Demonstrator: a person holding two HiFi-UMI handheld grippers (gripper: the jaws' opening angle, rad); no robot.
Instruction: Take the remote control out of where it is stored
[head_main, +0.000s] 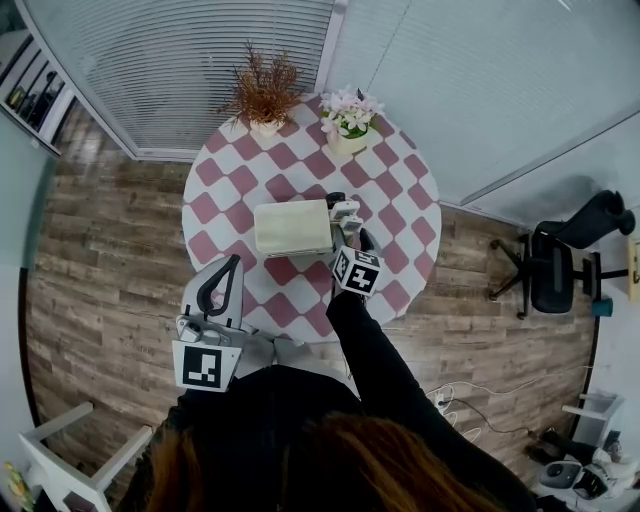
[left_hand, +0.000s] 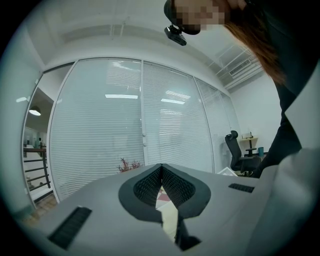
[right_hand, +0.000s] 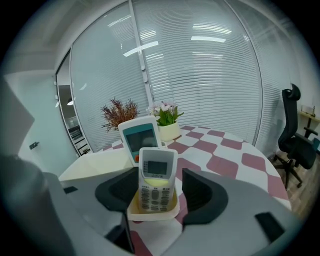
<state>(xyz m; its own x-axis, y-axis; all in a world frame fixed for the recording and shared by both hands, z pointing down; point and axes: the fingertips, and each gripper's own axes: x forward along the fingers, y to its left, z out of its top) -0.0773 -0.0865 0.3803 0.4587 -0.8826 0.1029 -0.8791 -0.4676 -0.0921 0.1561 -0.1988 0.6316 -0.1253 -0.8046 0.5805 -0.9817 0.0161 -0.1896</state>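
The remote control (right_hand: 157, 175) stands upright in the cream holder (right_hand: 152, 214), so the right gripper (right_hand: 159, 192) flanks it at the holder with jaws spread wide, not yet pressing, likely lined up to pinch its sides. The left gripper (left_hand: 161, 172), jaws together and empty, waits well back from the holder, seemingly unneeded.

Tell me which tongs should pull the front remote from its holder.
Right. The right tongs stand open, flanking the front remote in its holder; the left tongs are shut and farther back.
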